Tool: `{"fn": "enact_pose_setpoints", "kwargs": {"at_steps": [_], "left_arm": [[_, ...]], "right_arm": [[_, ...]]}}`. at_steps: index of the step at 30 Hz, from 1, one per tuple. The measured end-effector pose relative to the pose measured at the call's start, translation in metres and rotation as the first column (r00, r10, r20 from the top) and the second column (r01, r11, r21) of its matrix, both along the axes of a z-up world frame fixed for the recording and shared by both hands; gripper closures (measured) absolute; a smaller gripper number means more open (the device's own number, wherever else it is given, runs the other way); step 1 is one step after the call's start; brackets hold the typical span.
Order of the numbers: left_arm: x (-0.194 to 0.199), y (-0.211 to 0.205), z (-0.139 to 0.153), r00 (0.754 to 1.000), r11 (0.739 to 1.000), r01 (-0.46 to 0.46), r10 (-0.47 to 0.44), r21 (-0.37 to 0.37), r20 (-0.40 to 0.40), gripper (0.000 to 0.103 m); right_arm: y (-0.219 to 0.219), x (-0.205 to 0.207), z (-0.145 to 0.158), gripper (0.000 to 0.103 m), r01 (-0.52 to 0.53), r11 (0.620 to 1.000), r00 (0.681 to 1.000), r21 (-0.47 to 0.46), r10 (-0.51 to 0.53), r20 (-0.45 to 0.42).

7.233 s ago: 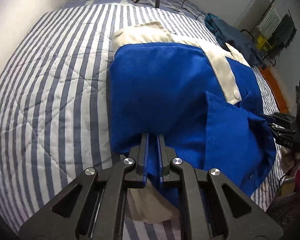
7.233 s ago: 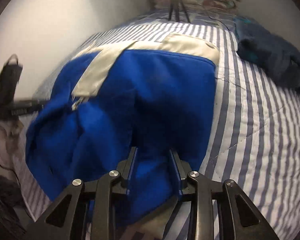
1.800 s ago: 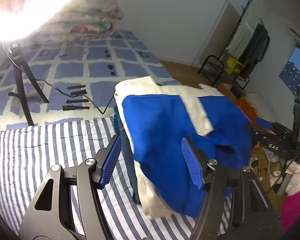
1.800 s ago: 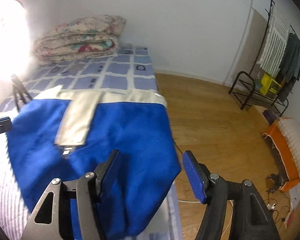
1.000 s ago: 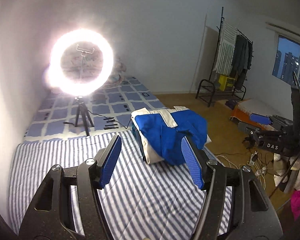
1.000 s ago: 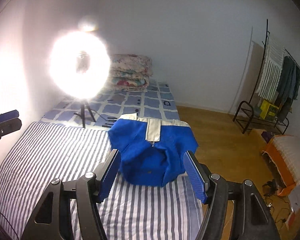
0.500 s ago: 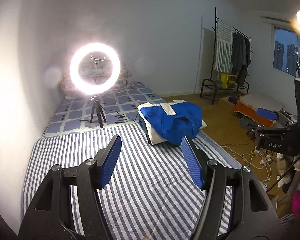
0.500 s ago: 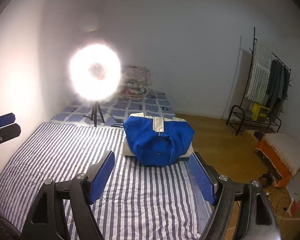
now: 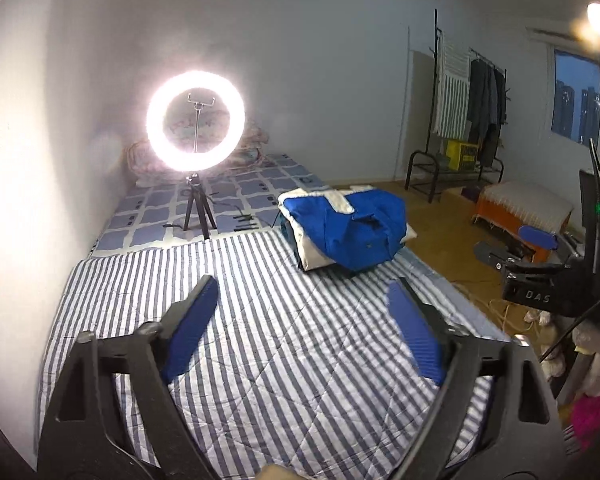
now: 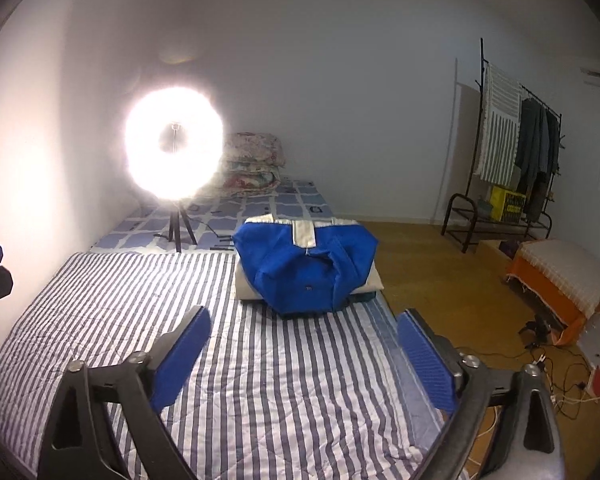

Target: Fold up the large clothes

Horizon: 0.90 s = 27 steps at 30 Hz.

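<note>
While the folded blue garment (image 10: 306, 270) lay on top of a small pile at the far right corner of the striped quilt (image 10: 140, 320), just before the checked bedding began, both tools hung well back from it over bare stripes. The left tool (image 9: 304, 332) had its jaws opening, blue pads spread wide with nothing between them; the right tool (image 10: 302, 354) was likewise opening and empty. In the left view the right tool (image 9: 516, 248) also showed at the edge, off the bed's right side.

Judging from this, the garment had been set down and the step in hand was the release and retreat. To do that well, the tools had to come away without brushing the top layer, since the blue cloth bulged loosely over the cream layer (image 10: 246, 286) beneath and would likely slump if nudged. One lower corner drooped over the pile's front, so a light tuck might have been worth making before moving on.

The ring light (image 10: 174, 146) on its tripod stood near the pile on the left, and its cable lay across the bedding; any reach back should have kept clear of both.
</note>
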State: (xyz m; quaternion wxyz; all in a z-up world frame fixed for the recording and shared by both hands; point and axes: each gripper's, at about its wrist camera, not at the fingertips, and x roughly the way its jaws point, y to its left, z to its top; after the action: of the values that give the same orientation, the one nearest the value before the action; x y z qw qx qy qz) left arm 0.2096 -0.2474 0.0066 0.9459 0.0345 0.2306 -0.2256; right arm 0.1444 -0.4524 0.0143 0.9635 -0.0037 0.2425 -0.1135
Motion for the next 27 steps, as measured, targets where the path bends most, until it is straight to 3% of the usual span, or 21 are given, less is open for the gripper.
{"fn": "enact_pose_setpoints", "kwargs": {"at_steps": [14,27], "left_arm": [[-0.015,-0.015,-0.012,0.998,0.995,-0.02,0.014,0.096,0.065,0.0],[-0.019,-0.024,-0.024,0.999,0.99,-0.008,0.002,0.14,0.042,0.0]], "right_arm": [[-0.005,0.007,-0.025,0.0,0.077,0.997,0.996,-0.01,-0.077,-0.036],[-0.011,0.006,-0.032,0.0,0.108,0.994,0.994,0.021,-0.107,-0.036]]}}
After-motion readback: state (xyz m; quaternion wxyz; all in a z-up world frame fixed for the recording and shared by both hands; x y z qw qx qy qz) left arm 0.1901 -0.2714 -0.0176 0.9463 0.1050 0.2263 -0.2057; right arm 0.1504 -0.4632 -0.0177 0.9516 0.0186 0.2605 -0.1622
